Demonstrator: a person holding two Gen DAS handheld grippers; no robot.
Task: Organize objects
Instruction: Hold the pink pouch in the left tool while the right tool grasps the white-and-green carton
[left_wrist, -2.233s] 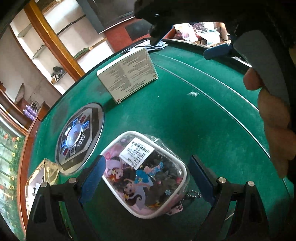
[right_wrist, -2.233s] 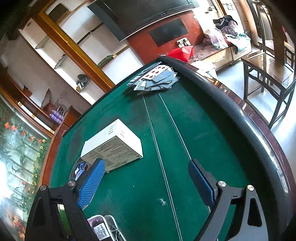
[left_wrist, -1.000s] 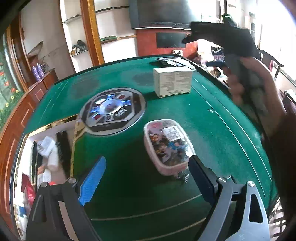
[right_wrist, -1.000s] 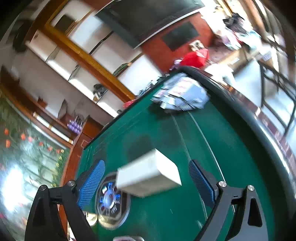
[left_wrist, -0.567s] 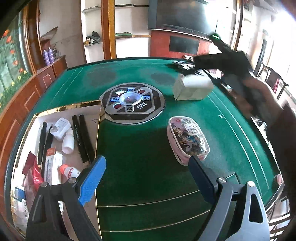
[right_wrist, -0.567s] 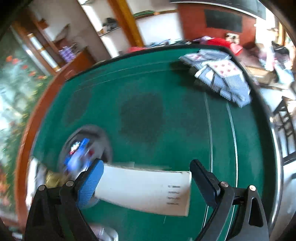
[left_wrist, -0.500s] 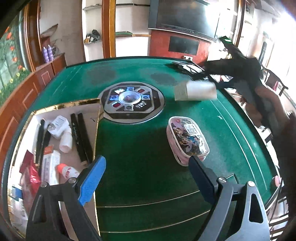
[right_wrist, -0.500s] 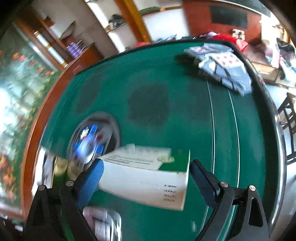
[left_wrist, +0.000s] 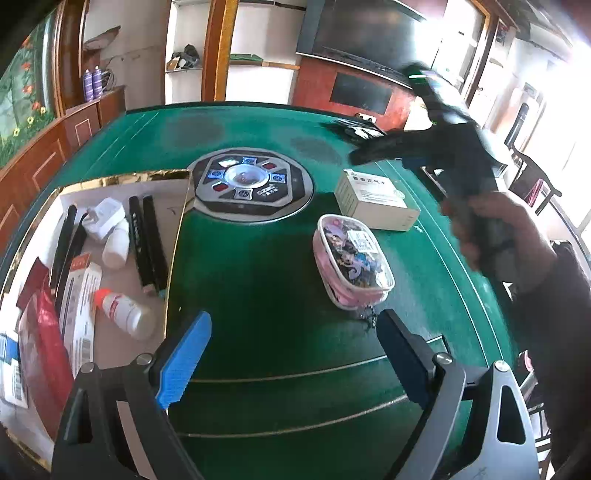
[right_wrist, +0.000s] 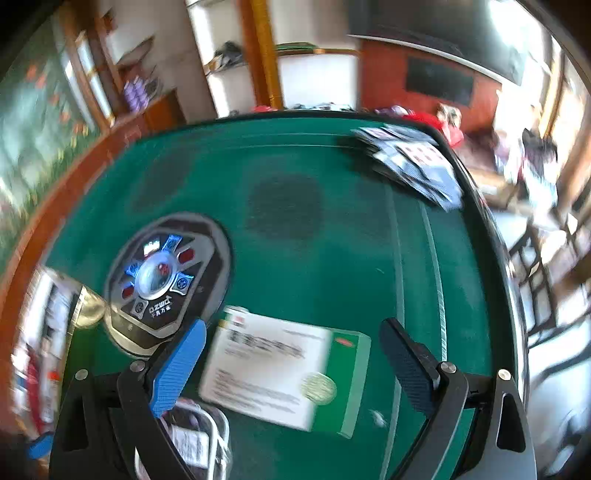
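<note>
Green felt table (left_wrist: 258, 266) carries a gold-edged tray (left_wrist: 177, 229) of oddments at left, a white box (right_wrist: 280, 373) between the right tongs' (right_wrist: 291, 365) spread jaws, untouched, then a pink pouch (left_wrist: 352, 266) beyond the open, empty left tongs (left_wrist: 295, 354).

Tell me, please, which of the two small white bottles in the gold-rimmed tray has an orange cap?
The small white bottle lying on its side nearest the left claw; the other white bottle, farther back, shows none.
</note>
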